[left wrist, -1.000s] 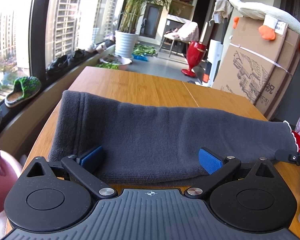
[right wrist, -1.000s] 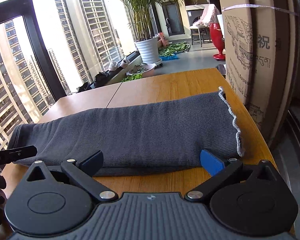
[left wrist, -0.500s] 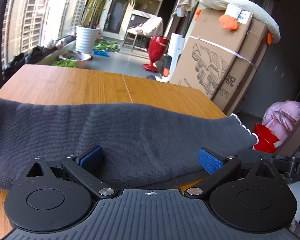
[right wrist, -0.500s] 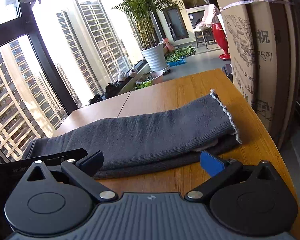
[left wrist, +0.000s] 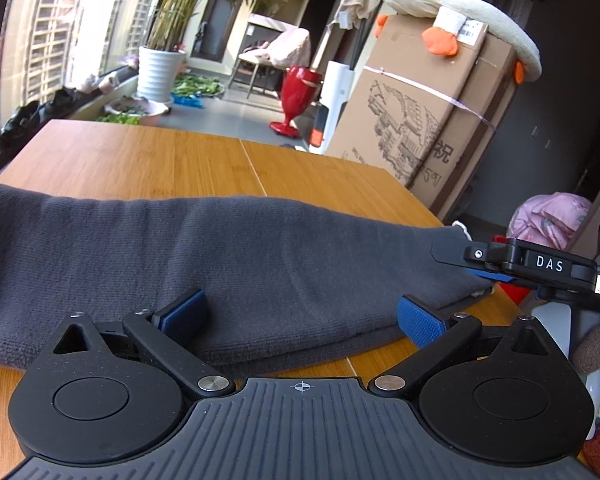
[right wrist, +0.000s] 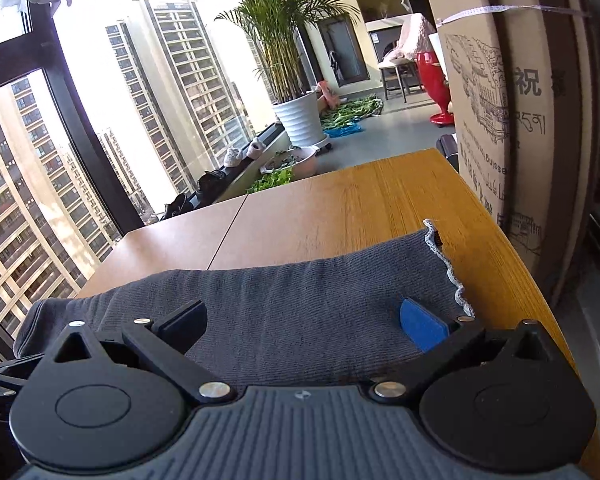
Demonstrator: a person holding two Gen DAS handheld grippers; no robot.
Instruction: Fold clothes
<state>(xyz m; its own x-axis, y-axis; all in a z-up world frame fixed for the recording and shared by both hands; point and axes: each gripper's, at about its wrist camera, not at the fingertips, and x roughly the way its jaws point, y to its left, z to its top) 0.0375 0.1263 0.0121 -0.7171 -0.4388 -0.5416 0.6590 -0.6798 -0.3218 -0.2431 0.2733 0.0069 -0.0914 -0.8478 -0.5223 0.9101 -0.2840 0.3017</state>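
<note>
A dark grey knit garment [left wrist: 228, 264] lies folded lengthwise across the wooden table [left wrist: 180, 160], its white scalloped hem [right wrist: 448, 272] at the right end. My left gripper [left wrist: 300, 316] is open, its blue pads [left wrist: 420, 322] wide apart over the garment's near edge, gripping nothing. In the right wrist view the garment [right wrist: 300, 304] fills the space between the fingers of my right gripper [right wrist: 304, 320], which is open over the hem end. The right gripper's finger [left wrist: 460, 250] also shows at the right of the left wrist view, above the hem.
A tall cardboard box [left wrist: 420, 120] with a plush toy [left wrist: 452, 4] on top stands past the table's right side. A window [right wrist: 60, 120] runs along the left, with shoes on its sill. A potted palm [left wrist: 160, 68] and a red vase [left wrist: 296, 96] stand behind the table. A gloved hand [left wrist: 596, 344] shows at right.
Both grippers have moved toward the garment's right end. The right gripper has come forward over the hem, so cloth now lies between its open fingers. The left camera has swung right.
</note>
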